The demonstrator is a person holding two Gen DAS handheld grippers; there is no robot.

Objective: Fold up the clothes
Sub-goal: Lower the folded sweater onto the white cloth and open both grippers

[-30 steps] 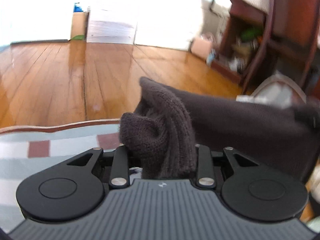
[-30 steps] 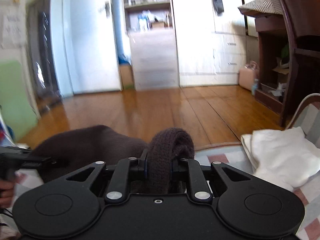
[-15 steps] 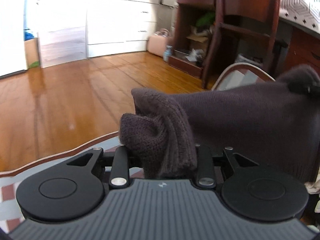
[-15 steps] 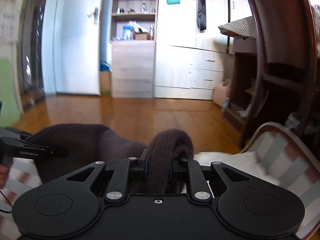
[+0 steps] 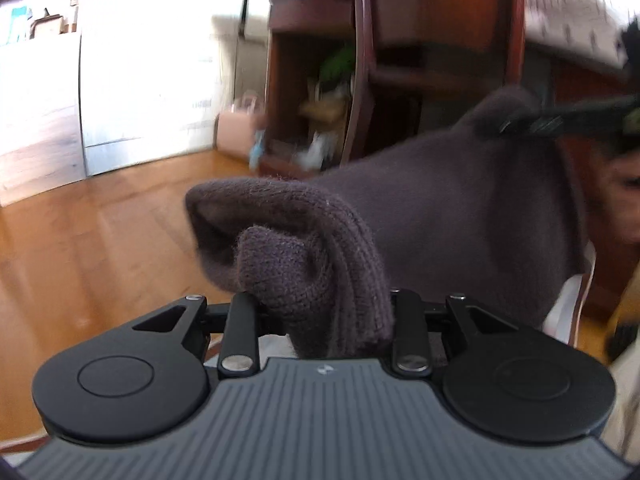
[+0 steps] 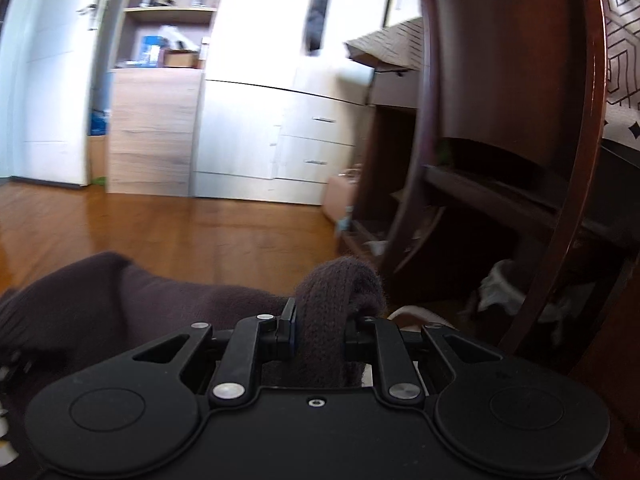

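Left tongs: closed on a bunched corner of a dark brown knit garment, the fold bulging up and over the fingers. Right tongs: clamped tight on another bunched corner of the same garment, a ribbed hump rising between the fingers. Garment: held aloft between both tongs, hanging as a sheet from the two gripped corners; in the left wrist view it runs rightward to the right tongs, seen at the upper right; in the right wrist view it slopes away to the lower left. Beneath and behind: polished wooden floor. Farther back: pale wood cabinet with drawers, open shelf unit holding small items, white door. Right side: dark wooden furniture with curved uprights and cluttered lower shelves, patterned cloth on top. Left wrist view blurred in places.
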